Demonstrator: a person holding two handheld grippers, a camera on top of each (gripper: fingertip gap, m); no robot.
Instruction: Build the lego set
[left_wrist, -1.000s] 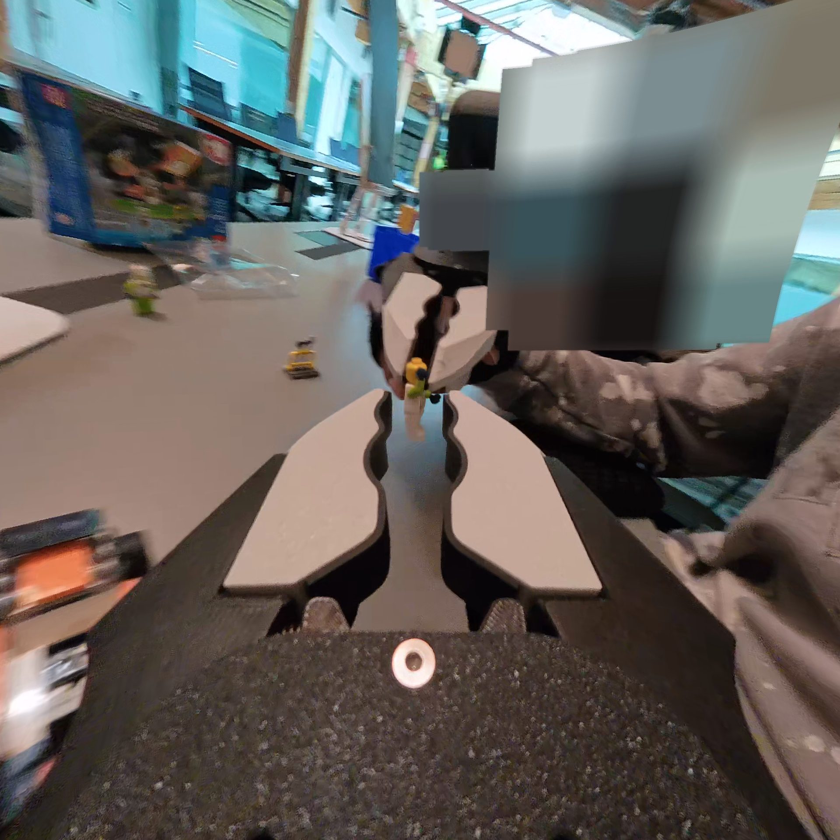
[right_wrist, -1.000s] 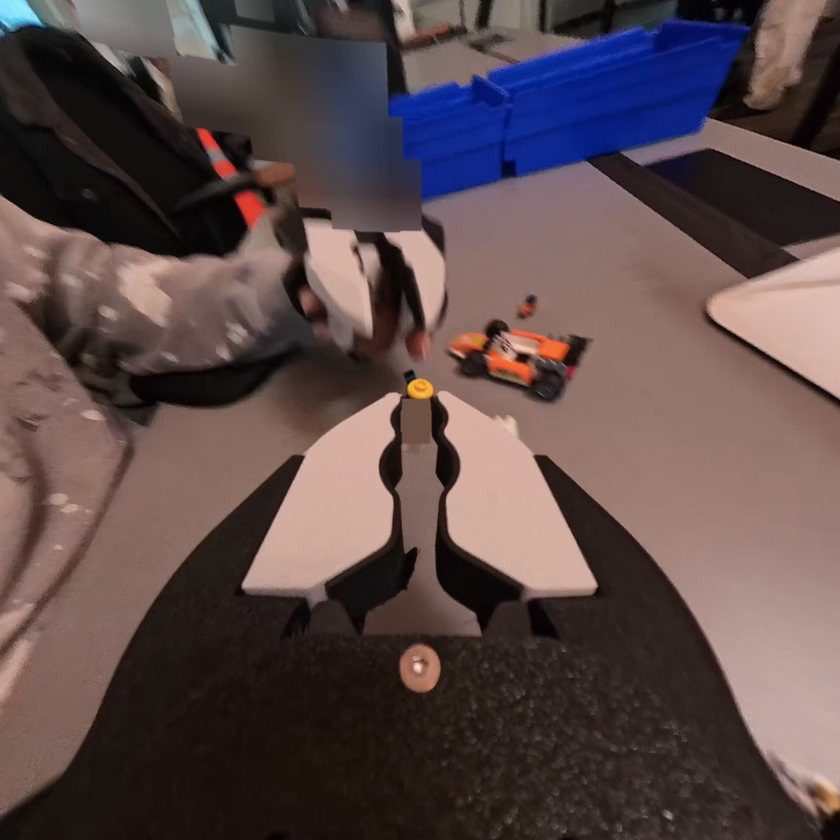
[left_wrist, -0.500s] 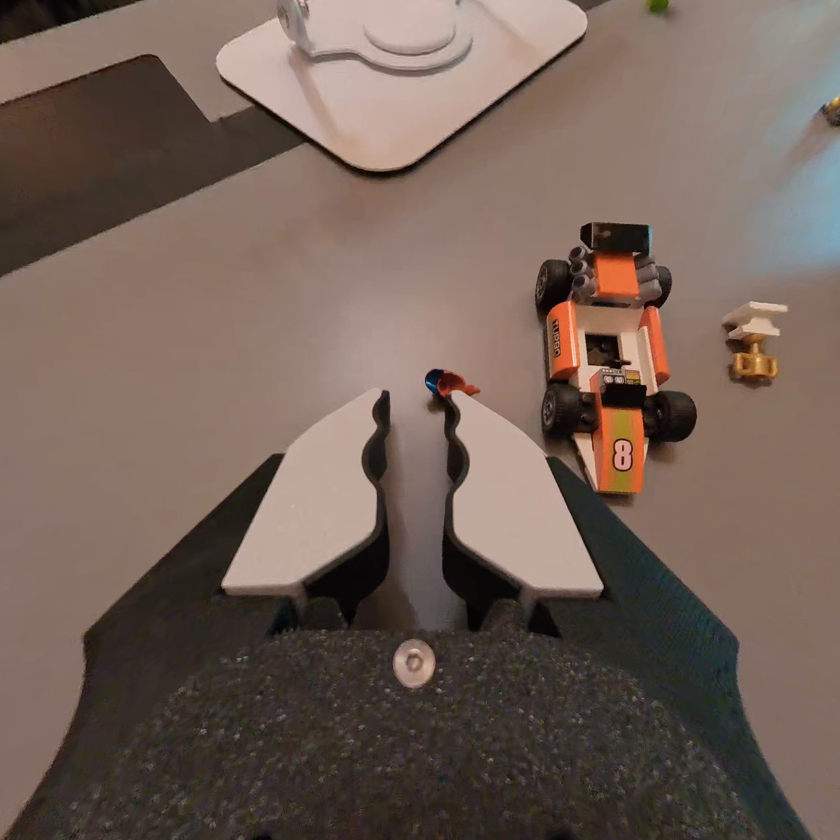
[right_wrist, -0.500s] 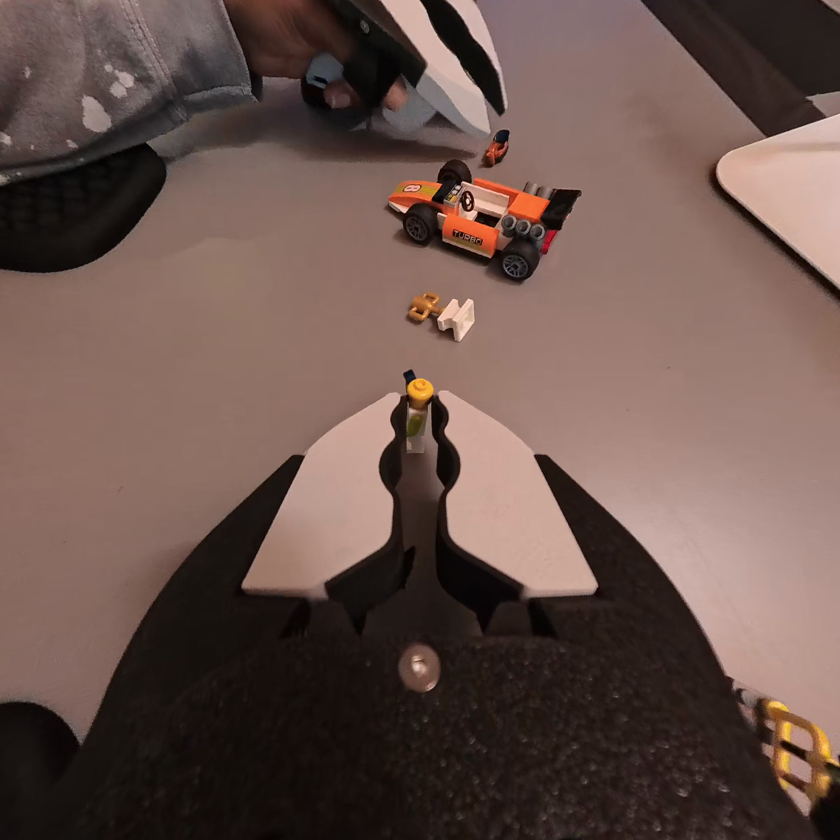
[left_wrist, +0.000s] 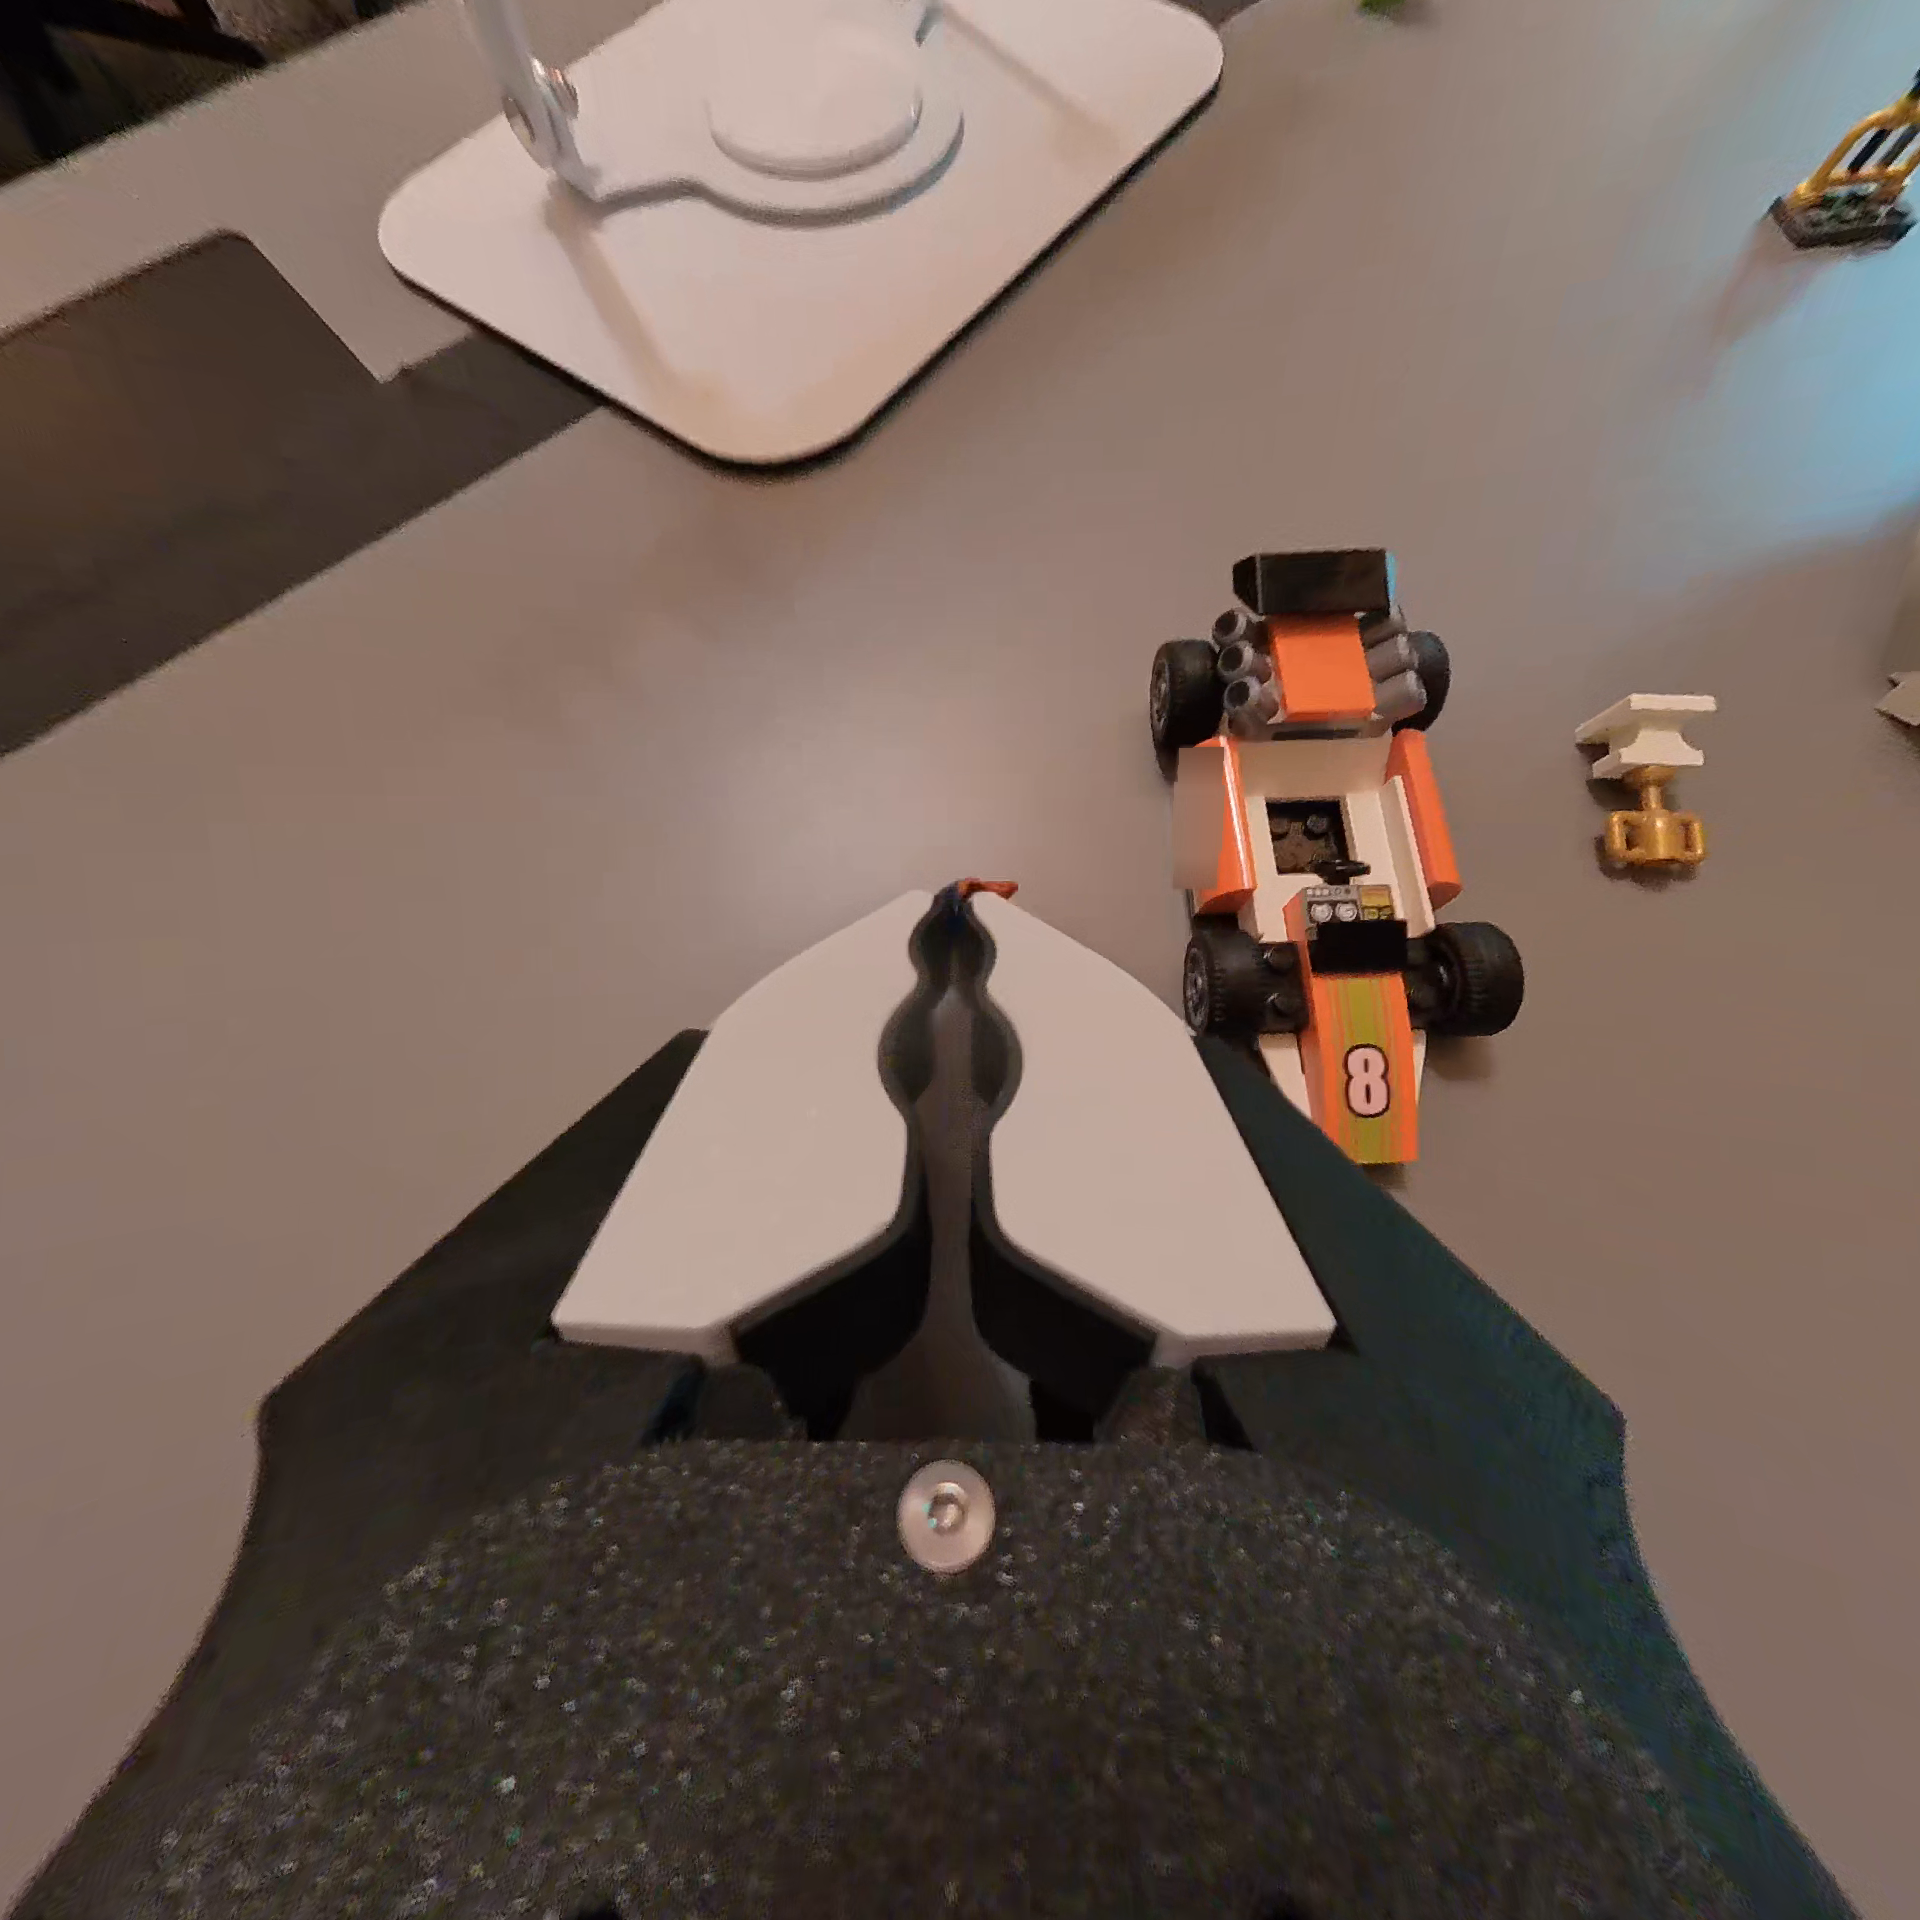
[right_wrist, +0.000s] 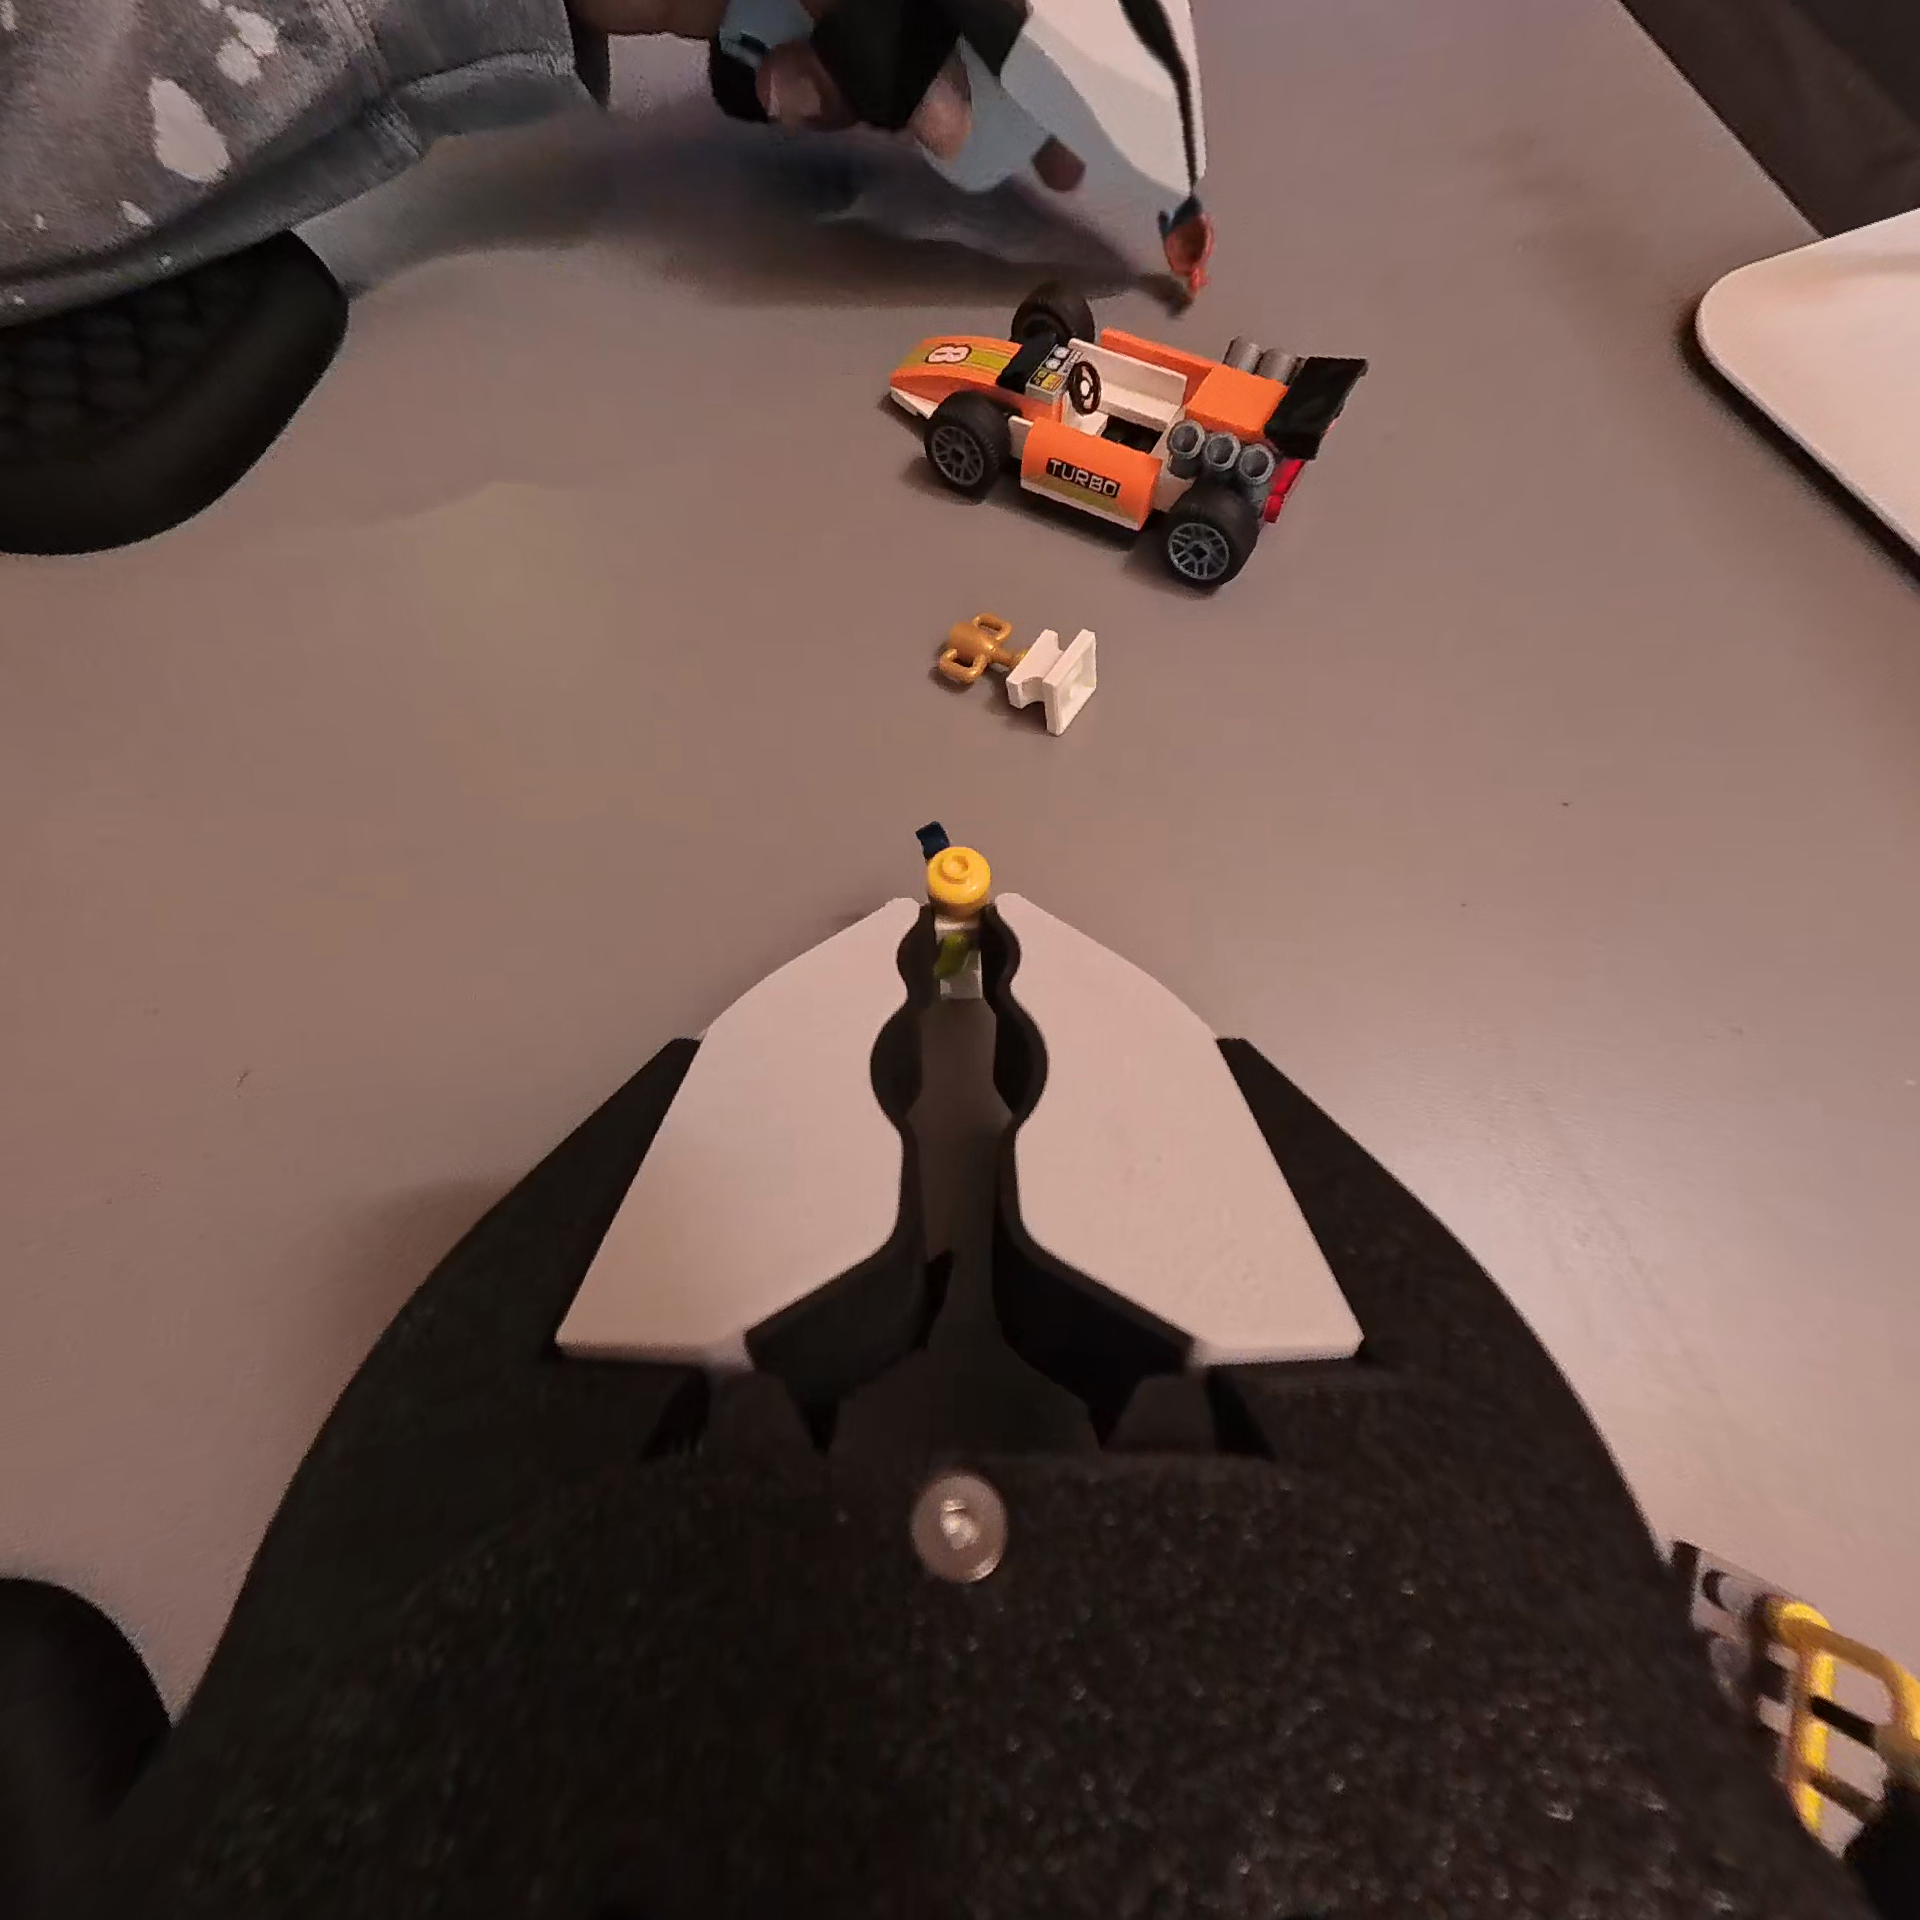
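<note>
My left gripper (left_wrist: 961, 906) is shut on a small orange and blue helmet piece (left_wrist: 985, 888), just left of the orange and white race car (left_wrist: 1320, 862). The right wrist view shows this gripper (right_wrist: 1184, 197) holding the helmet piece (right_wrist: 1190, 244) at its tips, just behind the car (right_wrist: 1122, 436). My right gripper (right_wrist: 956, 920) is shut on a minifigure (right_wrist: 956, 914) with a yellow head and white torso, held above the table in front of the car. A gold trophy on a white stand (right_wrist: 1023, 665) lies on its side between the minifigure and the car; it also shows in the left wrist view (left_wrist: 1652, 790).
A white monitor base (left_wrist: 800, 208) sits at the far side of the grey table, and its corner shows in the right wrist view (right_wrist: 1829, 353). A small yellow and black build (left_wrist: 1855, 177) stands far right. A person's grey sleeve (right_wrist: 208, 125) reaches in from the top left.
My left gripper swung down from the minifigure to the table and has shut on the helmet piece beside the car. My right gripper keeps hold of the minifigure.
</note>
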